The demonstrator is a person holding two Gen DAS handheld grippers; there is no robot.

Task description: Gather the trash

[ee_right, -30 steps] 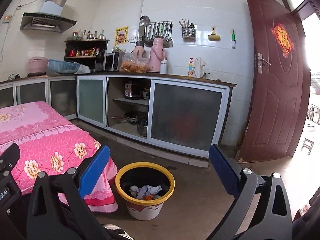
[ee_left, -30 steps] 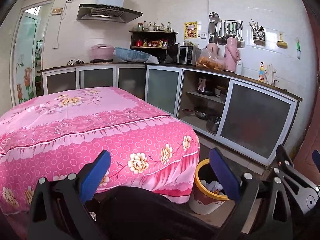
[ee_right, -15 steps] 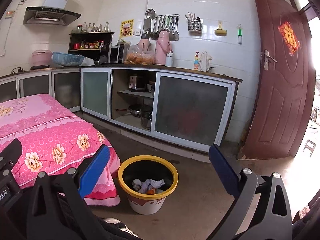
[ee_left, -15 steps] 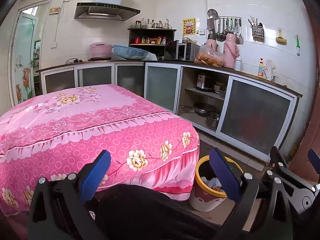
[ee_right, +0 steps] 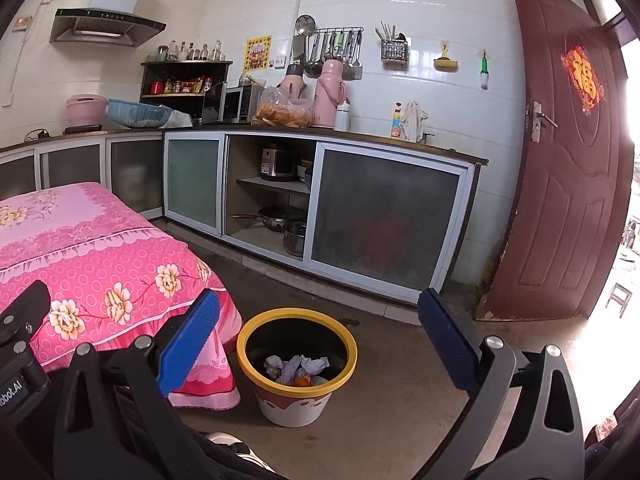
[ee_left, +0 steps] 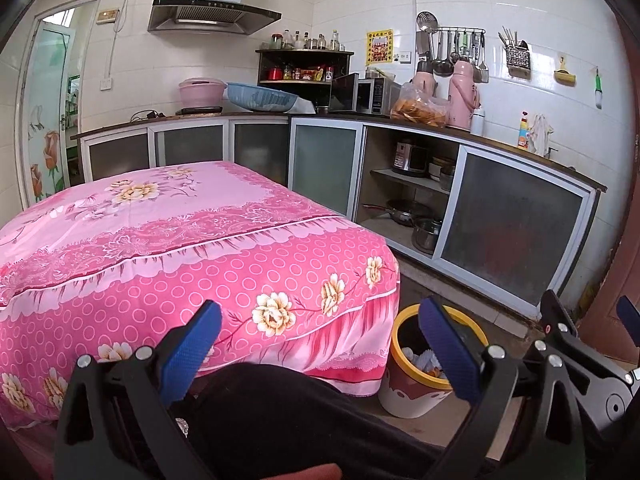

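Hovering above the floor, both grippers are held spread wide with nothing between the blue pads: left gripper [ee_left: 320, 344], right gripper [ee_right: 318, 340]. The yellow-rimmed trash bin [ee_right: 297, 364] is seen standing upright on the concrete floor [ee_right: 400, 380], just beside the hanging corner of the pink floral tablecloth [ee_left: 200, 240]. Crumpled paper scraps [ee_right: 298, 366] and an orange piece are noted inside it, low in the bin. From the right gripper, the bin lies ahead and below, roughly centred between the two fingers; from the left gripper it lies off to the right, partly hidden behind the right finger. The right gripper is therefore judged the better placed of the two. The bin is round, so no long axis is offered; its opening faces up. No loose trash is visible on the tablecloth or the floor, so collection is judged likely near complete. A cabinet run [ee_right: 384, 216] stands well behind the bin.
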